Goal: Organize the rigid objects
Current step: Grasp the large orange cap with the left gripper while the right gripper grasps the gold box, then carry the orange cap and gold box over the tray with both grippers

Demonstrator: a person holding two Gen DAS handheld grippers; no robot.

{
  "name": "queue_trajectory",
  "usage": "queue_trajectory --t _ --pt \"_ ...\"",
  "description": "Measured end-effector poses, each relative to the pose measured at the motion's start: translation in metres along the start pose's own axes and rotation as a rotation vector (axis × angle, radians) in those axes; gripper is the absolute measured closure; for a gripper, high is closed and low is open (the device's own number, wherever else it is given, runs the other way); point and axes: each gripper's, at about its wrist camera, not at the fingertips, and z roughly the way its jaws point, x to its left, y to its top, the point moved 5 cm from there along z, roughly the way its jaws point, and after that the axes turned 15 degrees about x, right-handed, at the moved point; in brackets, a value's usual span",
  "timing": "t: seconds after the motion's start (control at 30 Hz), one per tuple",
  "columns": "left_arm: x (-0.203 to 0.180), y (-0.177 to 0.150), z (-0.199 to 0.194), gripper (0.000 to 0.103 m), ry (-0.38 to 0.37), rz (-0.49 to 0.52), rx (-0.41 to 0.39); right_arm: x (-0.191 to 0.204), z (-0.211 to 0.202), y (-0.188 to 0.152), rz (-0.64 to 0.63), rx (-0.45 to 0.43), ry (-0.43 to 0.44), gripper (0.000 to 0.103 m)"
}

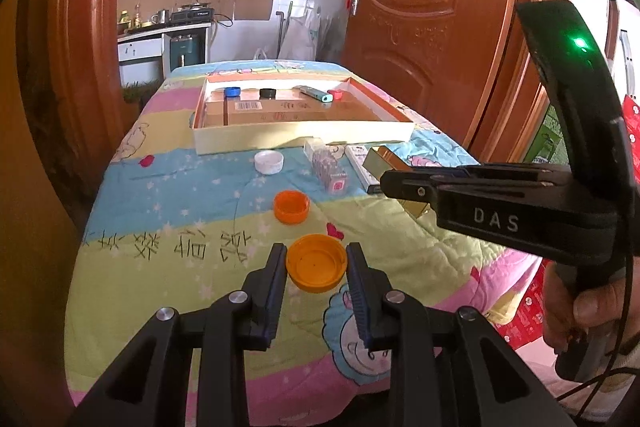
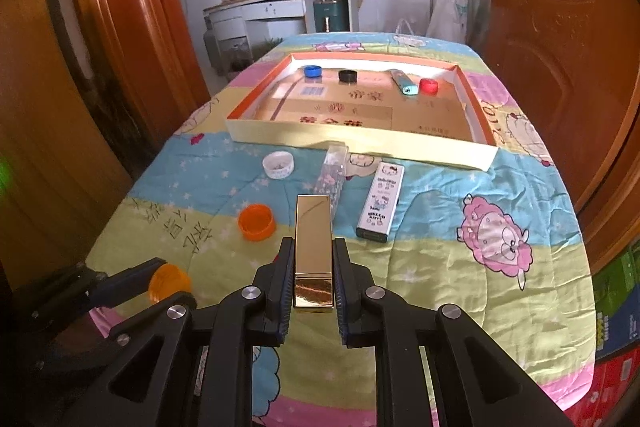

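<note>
the left gripper is clamped on a yellow lid; the right gripper is clamped on a gold box, both above the quilt, near the tray.

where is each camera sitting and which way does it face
Left wrist: sits on the left gripper, looking forward and down over the quilt-covered table to the shallow cardboard tray; its jaws hold a yellow-orange plastic lid; the right gripper and a hand show at right.
Right wrist: sits on the right gripper, facing the same way; its jaws clamp a shiny gold rectangular box; the left gripper shows lower left.
Both share: tray, small orange cap, white cap.
</note>
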Motion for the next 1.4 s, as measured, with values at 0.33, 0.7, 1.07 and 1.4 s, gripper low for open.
queue_trajectory --t 0.33,0.7,1.07,1.4 --pt "0.003 0.022 0.008 0.073 -0.006 -0.014 0.007 -0.003 -0.002 0.012 -0.003 -0.010 0.011 0.085" --pt "0.008 0.044 0.022 0.073 0.000 -0.032 0.027 -0.018 0.008 0.029 0.011 0.010 0.029 0.085" --pt "0.009 0.067 0.037 0.073 0.003 -0.036 0.053 -0.039 0.019 0.043 0.037 0.026 0.044 0.085" --pt "0.013 0.091 0.050 0.073 0.012 -0.041 0.061 -0.053 0.027 0.056 0.057 0.034 0.061 0.085"
